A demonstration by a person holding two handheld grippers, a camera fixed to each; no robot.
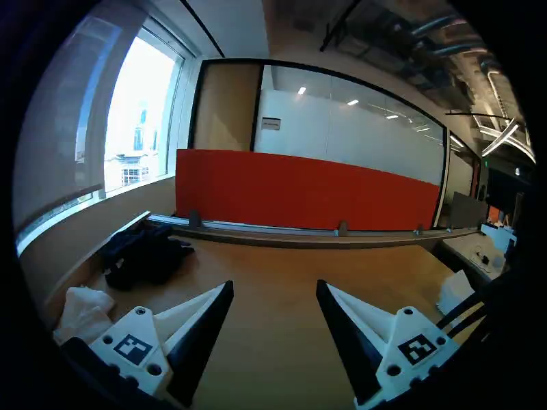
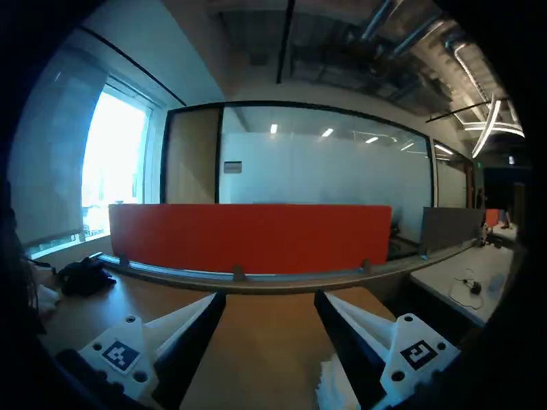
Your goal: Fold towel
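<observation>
as the left gripper and right gripper hold their jaws apart and empty, a white towel lies on the wooden desk.
its ribbed-looking edge shows just beside the right gripper's right finger.

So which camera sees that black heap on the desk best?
The left gripper view: the black heap lies big and whole on the wooden desk. The right gripper view shows the black heap small, far off at the left edge.
</observation>
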